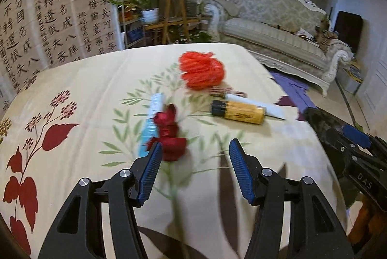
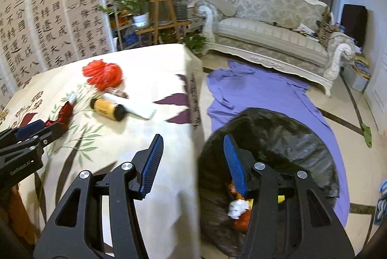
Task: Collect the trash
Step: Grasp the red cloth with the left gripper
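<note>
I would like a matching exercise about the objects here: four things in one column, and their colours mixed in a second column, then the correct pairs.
Things:
1. net ball
2. bottle
3. trash bag
4. cloth on the floor

Colours:
A. black
B. purple
C. bright orange-red
D. yellow with a black cap

Pairs: 1-C, 2-D, 3-A, 4-B
</note>
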`<state>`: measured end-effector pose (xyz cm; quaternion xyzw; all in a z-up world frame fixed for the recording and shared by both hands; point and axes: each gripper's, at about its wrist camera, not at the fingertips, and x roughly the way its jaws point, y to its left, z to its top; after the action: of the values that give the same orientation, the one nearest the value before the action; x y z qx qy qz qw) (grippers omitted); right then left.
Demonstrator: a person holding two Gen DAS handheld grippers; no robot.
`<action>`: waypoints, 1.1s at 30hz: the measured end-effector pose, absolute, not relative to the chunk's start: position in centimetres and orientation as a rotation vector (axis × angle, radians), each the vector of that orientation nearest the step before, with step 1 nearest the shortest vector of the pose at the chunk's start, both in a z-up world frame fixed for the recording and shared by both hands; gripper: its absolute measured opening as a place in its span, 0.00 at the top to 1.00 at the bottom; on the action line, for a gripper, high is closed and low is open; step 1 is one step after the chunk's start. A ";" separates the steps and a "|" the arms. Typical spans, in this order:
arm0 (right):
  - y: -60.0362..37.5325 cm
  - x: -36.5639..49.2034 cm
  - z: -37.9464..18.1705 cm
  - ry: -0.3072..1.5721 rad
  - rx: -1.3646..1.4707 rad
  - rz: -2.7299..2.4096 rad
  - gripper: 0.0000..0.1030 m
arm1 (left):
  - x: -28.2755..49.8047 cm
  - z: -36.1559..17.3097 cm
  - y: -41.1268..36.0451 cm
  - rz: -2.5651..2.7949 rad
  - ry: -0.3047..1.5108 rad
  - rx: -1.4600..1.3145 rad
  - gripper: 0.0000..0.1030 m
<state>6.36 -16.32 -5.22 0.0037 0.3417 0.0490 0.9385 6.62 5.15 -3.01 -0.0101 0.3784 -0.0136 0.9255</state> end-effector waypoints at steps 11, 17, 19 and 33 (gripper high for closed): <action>-12.9 8.8 -5.8 0.751 -0.006 0.183 0.51 | 9.0 -4.2 6.4 -0.016 0.814 -0.005 0.60; -12.1 10.0 -5.4 0.747 0.000 0.214 0.51 | 9.3 -4.7 6.8 -0.030 0.839 -0.013 0.78; -11.4 10.5 -5.2 0.743 -0.009 0.229 0.51 | 9.1 -4.6 7.0 -0.035 0.834 -0.013 0.79; -6.5 13.2 -5.5 0.785 -0.047 0.359 0.51 | 6.9 -3.7 10.6 0.002 0.816 -0.060 0.80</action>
<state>13.18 -6.45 -5.49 -0.0226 0.3803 0.1742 0.9080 6.88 10.61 -3.73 -0.0290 0.3966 0.0009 0.9175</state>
